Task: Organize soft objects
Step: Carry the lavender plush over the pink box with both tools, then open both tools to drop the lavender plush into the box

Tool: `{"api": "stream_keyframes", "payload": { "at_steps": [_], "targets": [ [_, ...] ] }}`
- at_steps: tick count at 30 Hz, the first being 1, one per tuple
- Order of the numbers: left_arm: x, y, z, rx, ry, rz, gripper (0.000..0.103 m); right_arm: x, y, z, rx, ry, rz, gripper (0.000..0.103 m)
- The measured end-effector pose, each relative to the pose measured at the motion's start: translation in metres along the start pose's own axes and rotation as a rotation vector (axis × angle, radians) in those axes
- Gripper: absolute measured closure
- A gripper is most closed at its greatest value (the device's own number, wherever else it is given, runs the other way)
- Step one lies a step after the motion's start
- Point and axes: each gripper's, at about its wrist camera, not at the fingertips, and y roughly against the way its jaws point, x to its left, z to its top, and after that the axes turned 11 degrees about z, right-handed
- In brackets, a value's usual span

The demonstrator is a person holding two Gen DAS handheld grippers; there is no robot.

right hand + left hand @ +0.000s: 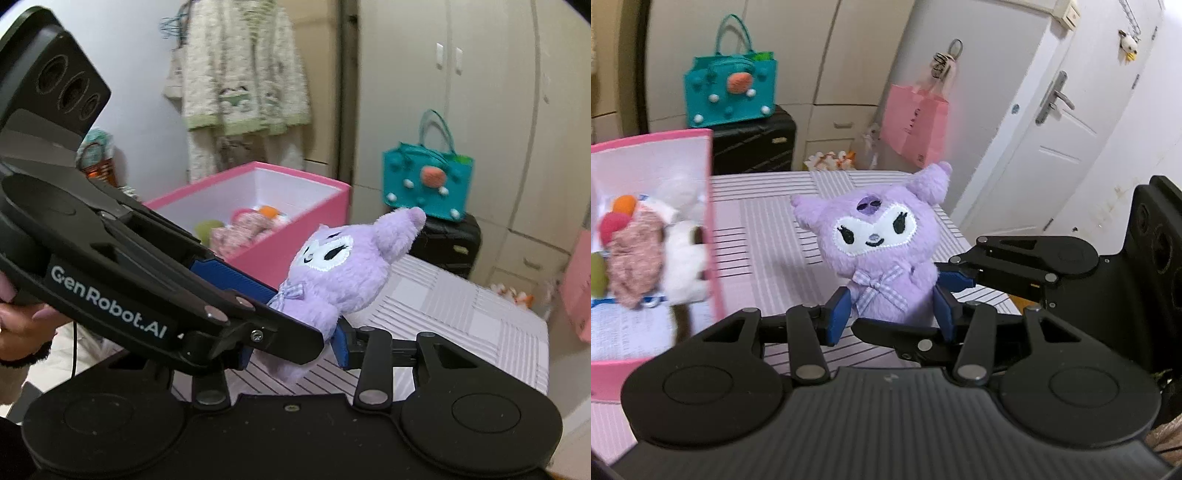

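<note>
1. While the purple plush hangs lifted clear of the striped bed, both grippers pinch it low on the body: the left gripper squeezes its base, and the right gripper grips it too.
2. The pink box just beside it already holds several soft toys, so part of the sorting looks done.
3. What is left, I judge, is carrying this 1 over the rim and dropping it in.

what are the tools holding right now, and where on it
Both grip the purple plush low on its body: the left tool clamps its bottom end, the right tool pinches the same lower part, below the bow.
</note>
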Motion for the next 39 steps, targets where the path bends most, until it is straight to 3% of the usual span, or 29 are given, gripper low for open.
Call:
{"api": "stream_keyframes", "payload": {
  "at_steps": [8, 16, 25, 30, 39],
  "targets": [
    [0.04, 0.045, -0.004, -0.091, 0.025, 0.096, 0.056, 0.028, -0.029, 0.033, -0.064, 0.058, 0.081, 0.056],
    [0.098, 0.056, 0.008, -0.131, 0.096, 0.155, 0.055, 0.032, -0.075, 0.072, -0.063, 0.068, 0.13, 0.056],
    [0.167, 0.026, 0.035, -0.151, 0.213, 0.179, 0.056, 0.006, -0.147, 0.112, 0.0, -0.007, 0.146, 0.056],
    [0.203, 0.002, 0.045, -0.117, 0.296, 0.186, 0.056, -0.005, -0.184, 0.126, 0.067, -0.033, 0.174, 0.056],
    [0.231, -0.023, 0.05, -0.061, 0.353, 0.217, 0.056, -0.003, -0.216, 0.13, 0.161, 0.003, 0.126, 0.055]
  ]
}}
